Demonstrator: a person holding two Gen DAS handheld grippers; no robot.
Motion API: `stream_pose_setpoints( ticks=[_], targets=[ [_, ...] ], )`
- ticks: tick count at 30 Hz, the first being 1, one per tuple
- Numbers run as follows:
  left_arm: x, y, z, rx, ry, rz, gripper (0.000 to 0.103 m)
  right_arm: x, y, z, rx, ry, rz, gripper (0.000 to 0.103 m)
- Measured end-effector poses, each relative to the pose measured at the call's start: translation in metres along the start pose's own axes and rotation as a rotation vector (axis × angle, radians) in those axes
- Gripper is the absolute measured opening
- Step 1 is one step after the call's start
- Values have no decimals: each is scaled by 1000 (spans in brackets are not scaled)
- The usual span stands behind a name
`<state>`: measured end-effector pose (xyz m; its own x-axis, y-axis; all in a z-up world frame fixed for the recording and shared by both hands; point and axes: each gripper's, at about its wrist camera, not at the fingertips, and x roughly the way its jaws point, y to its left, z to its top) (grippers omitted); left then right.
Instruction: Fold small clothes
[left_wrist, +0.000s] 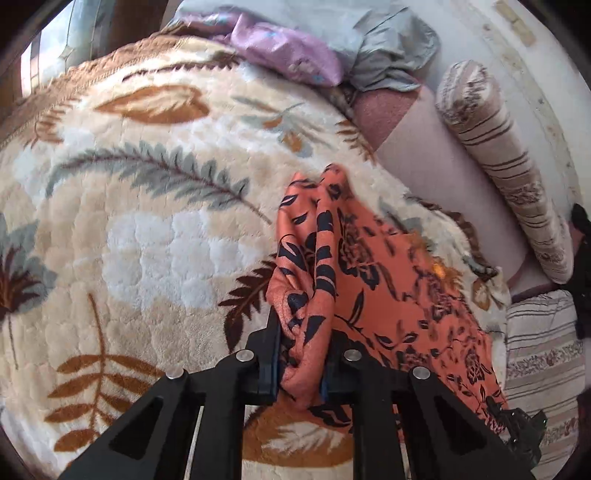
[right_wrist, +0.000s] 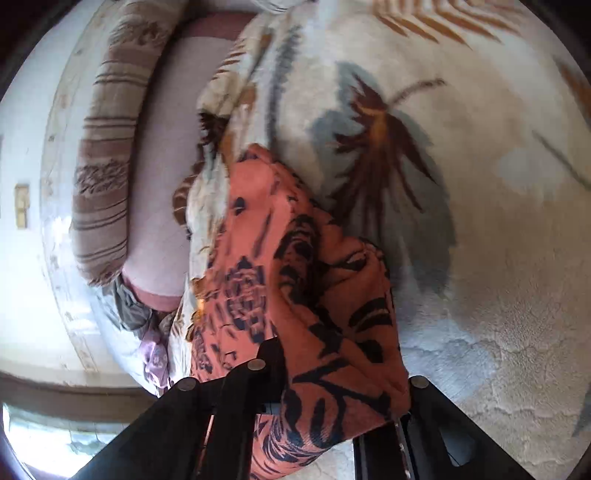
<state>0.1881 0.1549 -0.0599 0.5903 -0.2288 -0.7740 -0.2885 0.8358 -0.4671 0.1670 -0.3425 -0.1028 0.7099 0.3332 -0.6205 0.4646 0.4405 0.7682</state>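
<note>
An orange garment (left_wrist: 373, 280) with a dark floral print hangs bunched over a cream leaf-patterned blanket (left_wrist: 147, 229). My left gripper (left_wrist: 303, 354) is shut on a fold of it, the cloth pinched between the black fingers. In the right wrist view the same garment (right_wrist: 295, 288) drapes over my right gripper (right_wrist: 332, 391), which is shut on another part of it; the cloth hides the right finger. The blanket (right_wrist: 461, 221) lies beneath. The right gripper's black tip shows at the lower right of the left view (left_wrist: 524, 424).
A striped bolster (left_wrist: 509, 177) lies along the wall on a pink sheet (left_wrist: 443, 173). Grey (left_wrist: 388, 55) and lilac (left_wrist: 288, 51) clothes are heaped at the far end. A striped pillow (left_wrist: 543, 362) sits at the right. The bolster (right_wrist: 107, 173) shows left.
</note>
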Motion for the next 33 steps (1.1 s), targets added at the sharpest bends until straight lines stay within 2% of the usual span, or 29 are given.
stream_pose_setpoints(
  ticks=[3,6,7,8,9,10,11,12,13,14,16,19,21,25,28,30,33],
  targets=[
    [-63,-5,-24,40,-84,-62,15,-42,39,-12,-172,-12,28,8],
    [-103,15,-76,52,-119,-43,17,-75,31,-38,-225,43,60,9],
    [-103,28,-93,42,-115,-15,21,-80,20,-50,-254,63,27,12],
    [-97,43,-110,40,-91,31,41,-81,3,-63,-297,84,-39,12],
    [-83,58,-123,43,-52,75,51,-76,-19,-71,-334,117,-102,25],
    [-68,76,-134,24,17,118,57,-67,-43,-77,-334,171,-164,38],
    [-58,92,-139,-10,82,129,55,-60,-70,-81,-283,230,-193,68],
    [-63,99,-139,-7,59,81,56,-70,-86,-82,-252,194,-97,66],
    [-73,99,-135,6,40,85,56,-83,-91,-80,-245,168,-69,66],
    [-83,97,-129,13,14,117,57,-91,-93,-78,-238,165,-97,66],
    [-98,96,-114,20,-45,117,61,-108,-95,-71,-225,131,-98,69],
    [-99,87,-92,64,-52,94,62,-124,-86,-58,-282,66,-121,69],
    [-86,74,-78,119,-29,87,62,-123,-75,-46,-315,43,-125,69],
    [-49,45,-52,216,15,37,62,-99,-41,-22,-420,93,-102,70],
    [-20,30,-36,263,29,77,62,-74,-25,-10,-491,127,-124,70],
    [-3,28,-27,256,53,89,62,-54,-12,1,-528,153,-114,70],
    [13,26,-21,254,67,105,62,-19,-1,11,-596,182,-173,70]
  ],
)
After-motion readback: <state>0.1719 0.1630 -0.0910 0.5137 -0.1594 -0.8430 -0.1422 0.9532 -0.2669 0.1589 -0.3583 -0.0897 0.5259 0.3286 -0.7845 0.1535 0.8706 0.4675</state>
